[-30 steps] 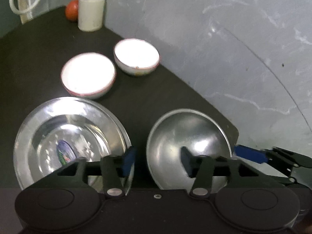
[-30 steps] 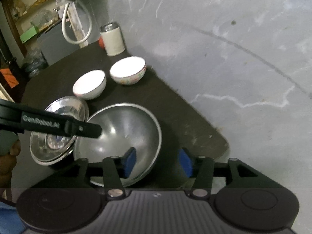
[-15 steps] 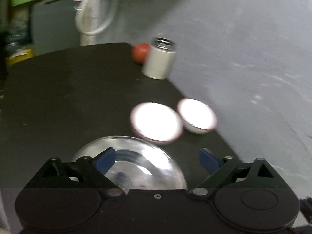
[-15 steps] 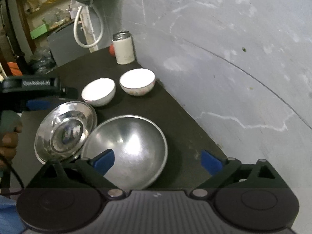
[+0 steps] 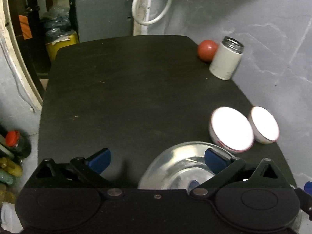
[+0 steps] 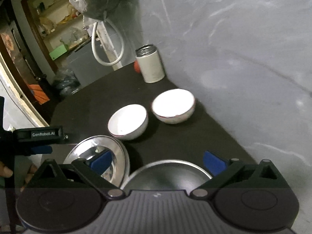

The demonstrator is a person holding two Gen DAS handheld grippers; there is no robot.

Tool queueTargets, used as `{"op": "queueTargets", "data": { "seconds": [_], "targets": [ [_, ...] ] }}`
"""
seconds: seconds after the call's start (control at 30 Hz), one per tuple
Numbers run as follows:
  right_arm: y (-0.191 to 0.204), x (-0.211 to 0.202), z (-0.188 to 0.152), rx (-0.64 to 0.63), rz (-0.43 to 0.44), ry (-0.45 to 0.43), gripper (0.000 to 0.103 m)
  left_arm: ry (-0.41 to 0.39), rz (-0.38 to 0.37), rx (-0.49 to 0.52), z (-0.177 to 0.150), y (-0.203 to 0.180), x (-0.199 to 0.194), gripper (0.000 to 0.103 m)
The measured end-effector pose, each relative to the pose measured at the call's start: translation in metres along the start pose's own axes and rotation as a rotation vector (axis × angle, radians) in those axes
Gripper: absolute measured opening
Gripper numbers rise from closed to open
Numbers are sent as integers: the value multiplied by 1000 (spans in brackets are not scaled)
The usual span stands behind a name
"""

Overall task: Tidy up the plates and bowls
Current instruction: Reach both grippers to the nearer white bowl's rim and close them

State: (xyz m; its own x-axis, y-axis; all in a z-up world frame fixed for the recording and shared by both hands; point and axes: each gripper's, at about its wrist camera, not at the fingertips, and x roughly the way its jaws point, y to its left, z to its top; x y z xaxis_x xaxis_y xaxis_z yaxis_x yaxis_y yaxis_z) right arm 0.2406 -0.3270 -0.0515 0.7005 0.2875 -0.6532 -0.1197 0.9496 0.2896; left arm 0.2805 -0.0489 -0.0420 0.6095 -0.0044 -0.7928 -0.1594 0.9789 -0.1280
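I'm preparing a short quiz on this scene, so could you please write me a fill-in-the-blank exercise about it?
1. The number of white bowls on the black table is ____.
2. Both the left hand-held gripper and the right hand-held gripper have their jaws ____.
3. The ball beside the white canister is coloured ____.
4. The shallow plate and the large bowl are made of ____.

Missing words: two; open; red; metal

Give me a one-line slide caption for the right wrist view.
Open right gripper above steel bowl, steel plate left, two white bowls beyond.
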Motion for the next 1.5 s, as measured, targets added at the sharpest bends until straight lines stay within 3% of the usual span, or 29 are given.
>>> {"op": "queueTargets", "data": {
  "seconds": [0.27,0.47,0.8,1.07,1.13,1.23,1.3,1.5],
  "targets": [
    [4,52,22,22,34,60,102,12,-7,-9,35,4,17,102],
    [0,72,35,71,62,85,102,31,-48,93,59,-18,43,102],
    [-5,97,45,105,69,126,82,89,-124,290,69,-58,77,102],
    [-8,111,46,129,97,155,79,119,-140,320,69,-66,84,96],
    [-7,112,46,125,98,159,79,126,-148,318,69,-67,85,92],
    [-5,116,47,121,101,165,78,151,-153,311,68,-66,87,79],
    [-4,117,47,119,104,169,71,172,-159,306,66,-67,90,66],
    [-2,121,47,113,111,184,58,192,-186,300,63,-67,94,44]
  ]
}}
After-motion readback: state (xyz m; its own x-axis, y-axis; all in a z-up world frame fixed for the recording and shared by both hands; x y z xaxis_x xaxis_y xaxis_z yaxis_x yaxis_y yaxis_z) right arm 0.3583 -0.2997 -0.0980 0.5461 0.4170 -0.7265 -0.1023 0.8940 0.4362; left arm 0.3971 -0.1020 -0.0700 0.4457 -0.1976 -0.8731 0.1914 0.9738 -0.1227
